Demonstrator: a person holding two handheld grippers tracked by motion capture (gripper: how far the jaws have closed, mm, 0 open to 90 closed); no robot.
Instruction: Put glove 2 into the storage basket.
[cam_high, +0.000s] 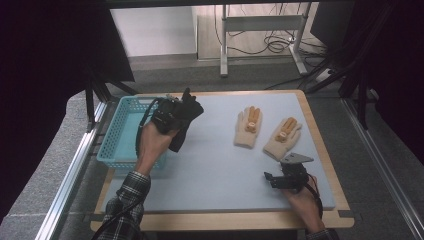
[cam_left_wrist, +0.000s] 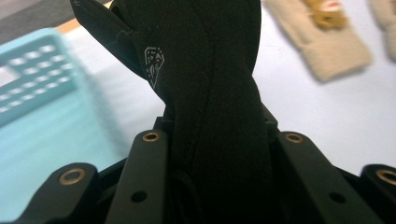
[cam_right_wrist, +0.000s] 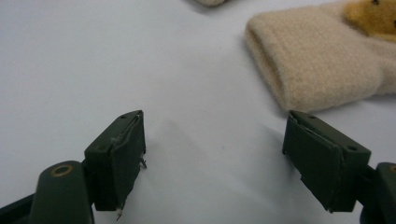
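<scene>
The left gripper (cam_high: 186, 112) clamps a limp black fabric glove (cam_high: 186, 120) in the air, just beside the turquoise slotted plastic basket (cam_high: 116, 134). The glove's hanging cuff could snag the basket's rim and drape outside. The right gripper (cam_right_wrist: 212, 156) rests open near the beige knitted gloves (cam_high: 248, 127).

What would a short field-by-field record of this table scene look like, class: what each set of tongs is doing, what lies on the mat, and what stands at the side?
left tongs: shut on a black glove, held up beside the basket
right tongs: open, nothing between the jaws, low over the mat
basket: light blue, at the mat's left edge
beige gloves: two, one beside the other, flat on the mat
mat: pale blue, on a wooden table
</scene>
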